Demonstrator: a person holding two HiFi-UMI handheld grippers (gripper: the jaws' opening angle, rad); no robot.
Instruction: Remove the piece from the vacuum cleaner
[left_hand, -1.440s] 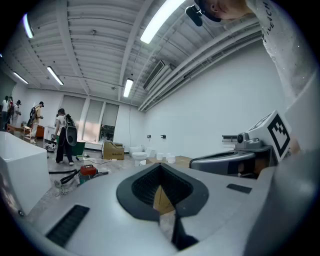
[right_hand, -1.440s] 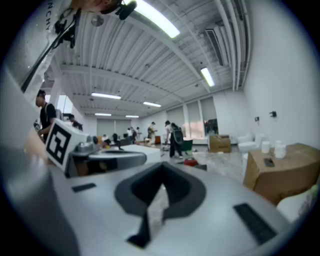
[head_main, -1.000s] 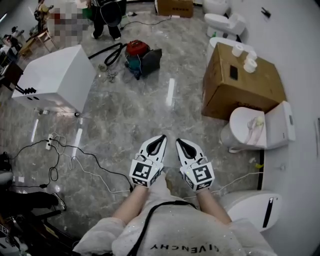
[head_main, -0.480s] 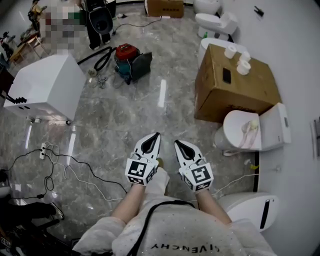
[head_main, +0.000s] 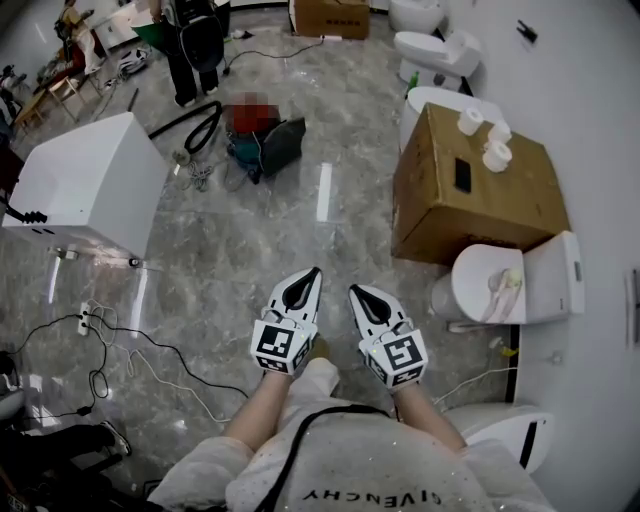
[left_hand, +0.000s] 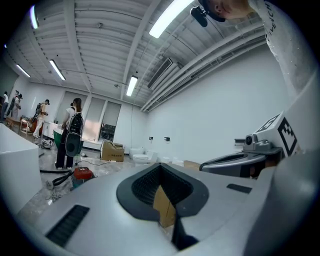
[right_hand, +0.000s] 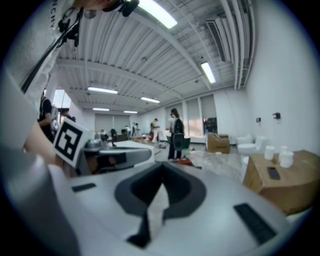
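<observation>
A: What's changed over the last second?

B: Not much. The vacuum cleaner (head_main: 268, 145) sits slightly lower in the head view, so I'd say the person is edging toward it. It's still well apart from them, on the floor (head_main: 230, 250) by its black hose (head_main: 203, 124).

A: And the grippers?

B: The left gripper (head_main: 312, 275) and right gripper (head_main: 358, 293) stay side by side, jaws fully closed on nothing. Removing the piece hasn't begun.

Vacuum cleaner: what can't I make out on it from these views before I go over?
- Head view: a mosaic patch covers the top of the vacuum cleaner; which piece comes off cannot be told.
- Left gripper view: it is too small and distant for any detail.
- Right gripper view: only a red speck shows beside the standing person's legs.
</observation>
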